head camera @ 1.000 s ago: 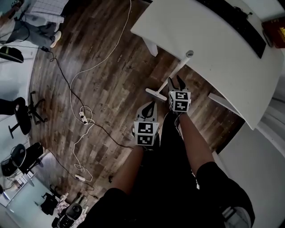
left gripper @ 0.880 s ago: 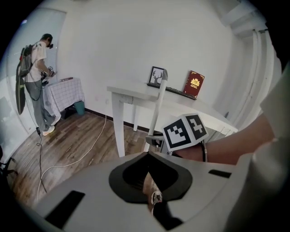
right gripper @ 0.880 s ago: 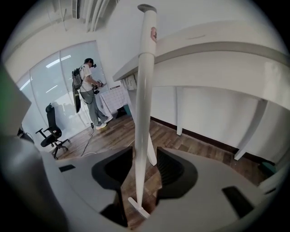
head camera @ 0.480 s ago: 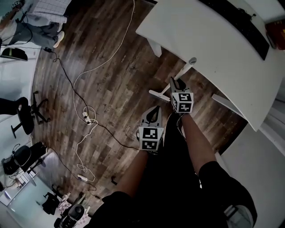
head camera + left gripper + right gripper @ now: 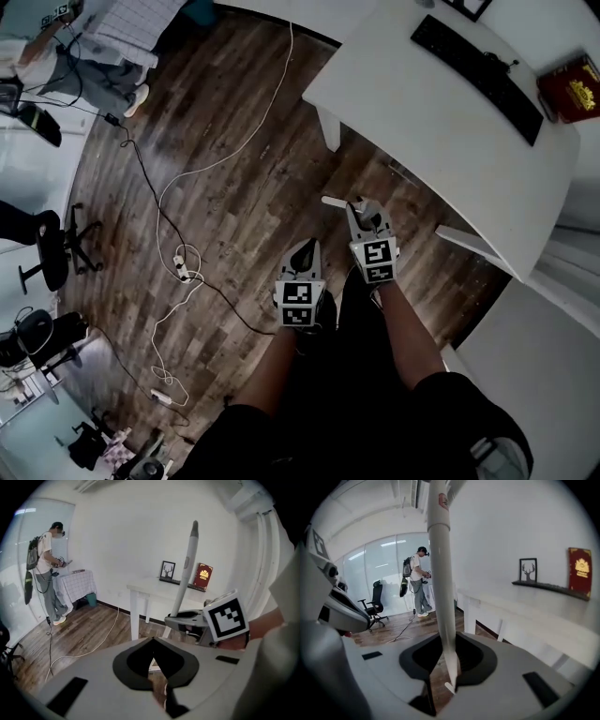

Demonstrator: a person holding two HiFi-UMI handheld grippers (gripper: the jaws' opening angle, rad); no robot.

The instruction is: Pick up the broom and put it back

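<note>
R gripper: jaws have just been closing, now clamped on the broom, low on its white handle, w/ the thin end + small crossbar poking out just below the jaws. In the L gripper view the handle stands near upright, leaning a bit, rising out of the R gripper in front of the worktop. In the head view the broom shows only as a short white bar right at the R gripper tip, near the worktop leg; can't tell if it touches the floor

L gripper: jaws together, nothing btw them, pointing down-fwd over the floor. In the head view the L gripper sits just beside the R one, slightly nearer the body, not touching the broom

Worktop is white. On it: a dark keyboard-like strip, a red book and a framed deer pic next to the book. Dark wood floor w/ white + black cables looping across it, well apart from the grippers. Another person w/ a backpack stands at the far side by the glass wall. A black office chair is near that person
</note>
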